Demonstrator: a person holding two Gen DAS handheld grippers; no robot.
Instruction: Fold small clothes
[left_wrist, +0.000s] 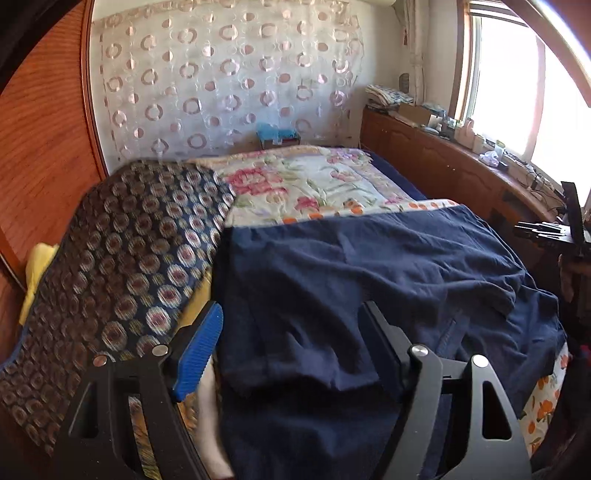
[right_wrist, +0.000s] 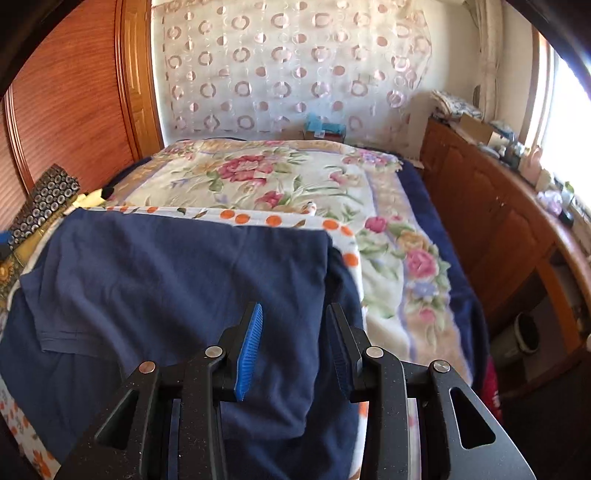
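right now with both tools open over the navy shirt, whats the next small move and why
Probably lower the right tool onto the shirt's near right edge and pinch it. Both tools stand open and hold nothing, the navy shirt lies partly folded on the bed with a sleeve already laid over, and the left tool hovers above loose, wrinkled cloth.

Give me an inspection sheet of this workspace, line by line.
Surface: bed under a floral blanket, with an orange-print sheet on top.
Job's things: navy garment spread flat, partly folded.
Clutter: patterned dark cloth and yellow fabric at the bed's left side.
Grippers: left gripper open over the garment's near edge; right gripper open above the garment, nothing pinched.
Cables: wires on the window ledge.
Surroundings: wooden cabinet crowded with small items, circle-pattern curtain, wooden wardrobe.
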